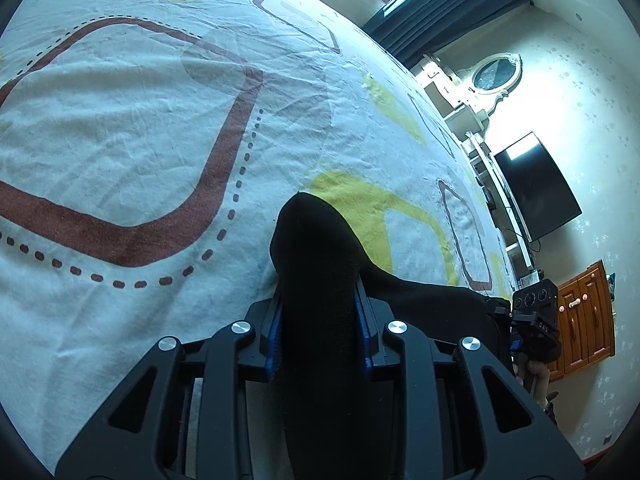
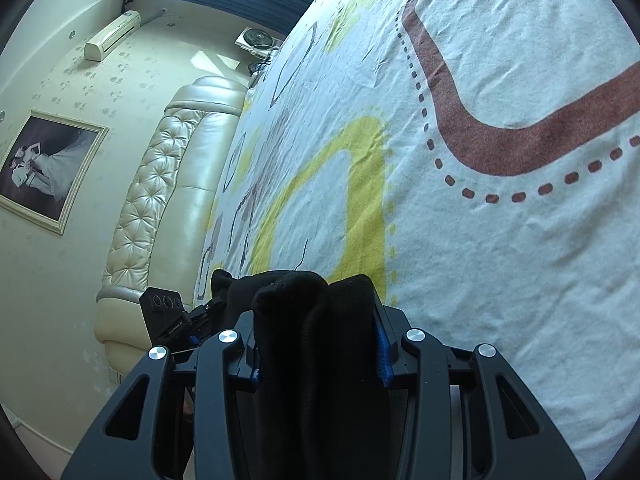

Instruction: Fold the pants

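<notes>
Pants (image 1: 320,280) are up off the bed sheet (image 1: 140,128) right now, a black bunch pinched in both grippers and stretched between them, hanging above the yellow patch of the sheet's pattern. The bed takes up nearly all of both views, so there's loads of room to lay the fabric down.

My take on doing this bit well: keep both grippers level with each other so the span of cloth between them stays taut, carry it over the sheet without letting the hanging part drag, and lower both ends together so the fold lands flat instead of in a lump.

Left gripper (image 1: 318,320) is clamped narrow on a thick roll of the black cloth, blue pads pressing it from both sides, pointing steeply down at the sheet. Right gripper (image 2: 316,332) is a bit wider, holding a fatter wad with several folds stacked in it, and it points down at a shallower tilt. Each gripper shows at the edge of the other's view, so they're side by side.
</notes>
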{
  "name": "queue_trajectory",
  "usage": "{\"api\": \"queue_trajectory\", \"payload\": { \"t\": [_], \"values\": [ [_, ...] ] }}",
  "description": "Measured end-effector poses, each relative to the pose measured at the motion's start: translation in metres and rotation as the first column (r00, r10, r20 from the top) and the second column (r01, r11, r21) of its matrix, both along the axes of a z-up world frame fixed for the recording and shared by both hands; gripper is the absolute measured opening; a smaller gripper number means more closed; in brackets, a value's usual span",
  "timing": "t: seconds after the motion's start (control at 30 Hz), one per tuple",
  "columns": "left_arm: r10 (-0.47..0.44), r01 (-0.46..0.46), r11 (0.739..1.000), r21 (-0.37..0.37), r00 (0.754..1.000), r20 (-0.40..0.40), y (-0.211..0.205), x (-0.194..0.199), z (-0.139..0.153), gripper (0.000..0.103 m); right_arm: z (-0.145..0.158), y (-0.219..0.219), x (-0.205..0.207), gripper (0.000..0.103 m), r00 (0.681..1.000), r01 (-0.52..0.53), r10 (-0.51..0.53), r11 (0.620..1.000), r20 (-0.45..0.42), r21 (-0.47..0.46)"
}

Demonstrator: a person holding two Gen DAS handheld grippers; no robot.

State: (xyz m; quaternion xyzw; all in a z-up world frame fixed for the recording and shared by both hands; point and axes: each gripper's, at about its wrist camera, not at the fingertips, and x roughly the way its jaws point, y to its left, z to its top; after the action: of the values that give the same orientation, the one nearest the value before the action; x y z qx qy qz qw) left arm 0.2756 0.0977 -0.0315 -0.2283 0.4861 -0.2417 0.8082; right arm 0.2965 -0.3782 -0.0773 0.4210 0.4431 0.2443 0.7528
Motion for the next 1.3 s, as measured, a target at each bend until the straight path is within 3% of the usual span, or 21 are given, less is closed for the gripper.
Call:
{"api": "queue_trajectory", "payload": {
  "t": [0.43, 1.3],
  "values": [
    [0.02, -0.02, 1.0, -0.004, 1.0, 0.0, 0.001, 0.024, -0.002, 0.028, 0.0, 0.0, 0.022, 0.041, 1.0, 0.002, -0.002, 1.0, -0.006, 0.004],
    [0.03, -0.031, 0.997, -0.072, 0.999, -0.014, 0.013, 0.021, -0.011, 0.032, -0.012, -0.008, 0.02, 0.041, 1.0, 0.012, -0.012, 0.998, -0.003, 0.067]
  ]
}}
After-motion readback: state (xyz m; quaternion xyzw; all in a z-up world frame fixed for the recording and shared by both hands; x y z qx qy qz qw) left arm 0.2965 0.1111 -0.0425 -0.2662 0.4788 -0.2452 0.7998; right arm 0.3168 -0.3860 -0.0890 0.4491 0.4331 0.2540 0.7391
